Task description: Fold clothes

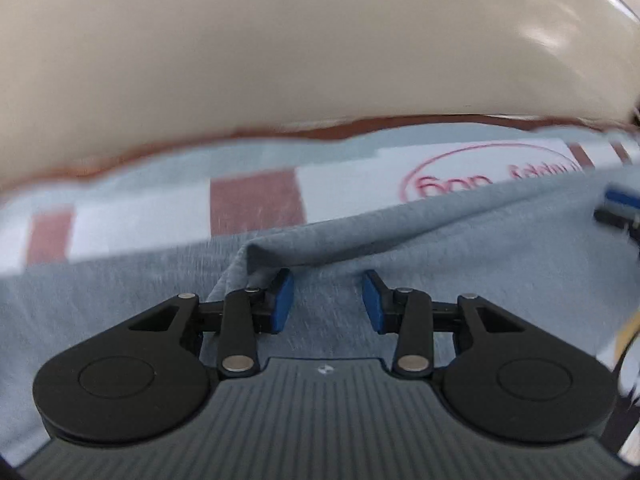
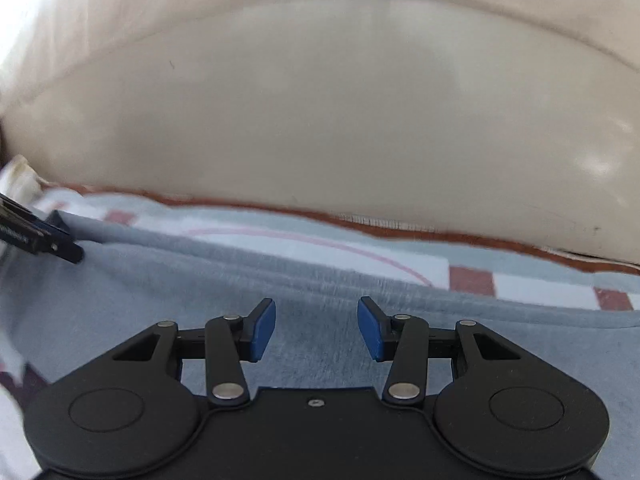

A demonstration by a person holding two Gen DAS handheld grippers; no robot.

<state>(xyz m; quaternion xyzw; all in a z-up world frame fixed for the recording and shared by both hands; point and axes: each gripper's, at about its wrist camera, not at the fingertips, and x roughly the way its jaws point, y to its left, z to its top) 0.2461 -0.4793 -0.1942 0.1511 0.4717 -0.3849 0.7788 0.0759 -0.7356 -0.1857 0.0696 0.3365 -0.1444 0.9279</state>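
Left wrist view: the left gripper (image 1: 327, 300) points steeply down over a grey-blue garment (image 1: 460, 248) spread on a checked sheet (image 1: 256, 204) of white, pale blue and brick-red squares bearing a red oval print (image 1: 492, 172). The jaws stand spread with a clear gap; nothing is pinched between the blue pads (image 1: 282, 300). The left pad lies just beside a raised fold ridge (image 1: 280, 248) that runs across the garment, but contact cannot be confirmed. The tip of the right gripper (image 1: 618, 208) shows at the right edge, near the garment's far margin. Beyond the sheet rises a beige padded surface (image 1: 320, 60), probably a headboard or cushion. Right wrist view: the right gripper (image 2: 316, 328) hangs over flat garment cloth (image 2: 160, 300), jaws likewise spread and empty. The garment's upper edge (image 2: 280, 268) runs just ahead of the pads, with the sheet (image 2: 472, 280) beyond it. The left gripper (image 2: 60, 244) enters at the left margin, its tip on or close above the same edge. Judged step: both grippers are positioning between grasps, with one fold apparently laid. The next move calls for lowering each pair of jaws onto a cloth edge, closing on a single layer group at matching points, then lifting together so the fold stays square.
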